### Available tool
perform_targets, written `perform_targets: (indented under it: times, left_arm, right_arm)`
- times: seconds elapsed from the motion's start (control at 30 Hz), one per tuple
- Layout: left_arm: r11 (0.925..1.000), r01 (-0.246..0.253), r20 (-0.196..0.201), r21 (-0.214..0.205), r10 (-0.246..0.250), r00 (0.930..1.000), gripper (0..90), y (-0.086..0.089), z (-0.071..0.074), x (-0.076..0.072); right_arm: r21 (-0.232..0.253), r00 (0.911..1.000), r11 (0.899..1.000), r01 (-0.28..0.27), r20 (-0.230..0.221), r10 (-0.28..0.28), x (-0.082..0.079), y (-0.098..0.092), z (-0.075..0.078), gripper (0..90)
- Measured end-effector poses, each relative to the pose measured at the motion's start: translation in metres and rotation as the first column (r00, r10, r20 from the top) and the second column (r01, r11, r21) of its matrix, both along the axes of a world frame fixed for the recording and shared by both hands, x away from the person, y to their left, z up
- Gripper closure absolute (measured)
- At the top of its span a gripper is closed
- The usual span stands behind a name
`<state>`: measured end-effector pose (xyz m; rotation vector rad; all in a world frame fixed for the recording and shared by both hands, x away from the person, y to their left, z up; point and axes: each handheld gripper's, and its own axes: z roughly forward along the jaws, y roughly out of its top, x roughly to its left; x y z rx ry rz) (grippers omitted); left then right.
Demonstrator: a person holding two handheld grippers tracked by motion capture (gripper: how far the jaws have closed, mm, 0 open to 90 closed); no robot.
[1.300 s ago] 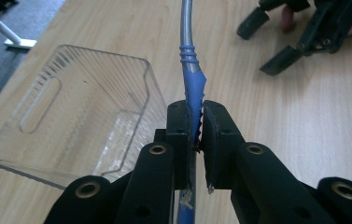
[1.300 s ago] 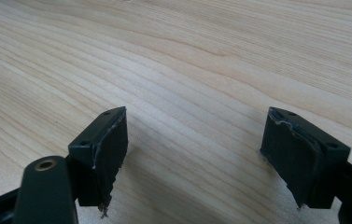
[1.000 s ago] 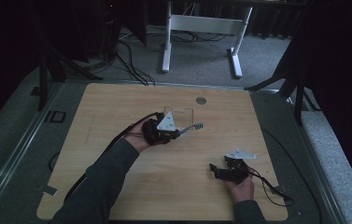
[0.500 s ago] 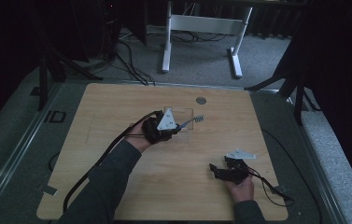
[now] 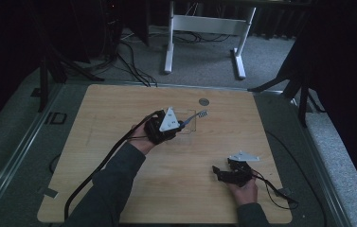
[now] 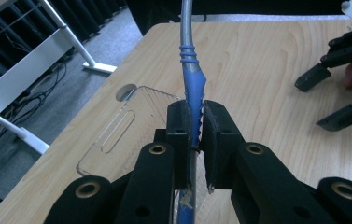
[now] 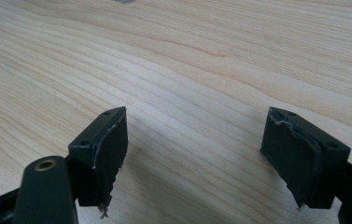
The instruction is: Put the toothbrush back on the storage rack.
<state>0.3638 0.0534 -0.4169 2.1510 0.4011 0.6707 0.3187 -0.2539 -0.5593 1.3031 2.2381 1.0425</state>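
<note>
One whisk (image 6: pixel 191 70) in left tongs (image 6: pixel 193 122), head apparently pointing far-right

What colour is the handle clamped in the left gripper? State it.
Blue handle, silver metal beyond it; left gripper view.

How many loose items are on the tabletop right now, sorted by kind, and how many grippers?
Utensils with a blue handle and metal shaft: 1, clamped in the left gripper
Clear plastic trays: 1, lying flat on the table
Grippers: 2, the left one and the right gripper, whose jaws stand apart holding nothing
Total: 4
</note>
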Motion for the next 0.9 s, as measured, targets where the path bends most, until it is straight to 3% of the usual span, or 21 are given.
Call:
perform_targets:
  times: [0.3, 0.43, 0.9]
  left_arm:
    - [0.9989, -0.024, 0.009, -0.041, 0.025, 0.9997, 81.8, -0.001, 0.002, 0.001]
    - [0.9941, -0.039, -0.002, -0.101, 0.039, 0.9992, 81.8, 0.002, 0.0, 0.005]
    - [0.9844, -0.057, -0.012, -0.166, 0.056, 0.9984, 81.8, 0.005, 0.003, 0.012]
  right_arm:
    - [0.006, 1.0, 1.0, 0.0, -0.001, 0.0, 0.001, 0.0, 0.0, 22.3]
    - [0.009, 1.0, 1.0, -0.002, -0.001, 0.002, 0.002, 0.0, 0.0, 22.3]
    - [0.01, 1.0, 1.0, -0.001, -0.002, 0.001, 0.002, 0.0, 0.0, 22.3]
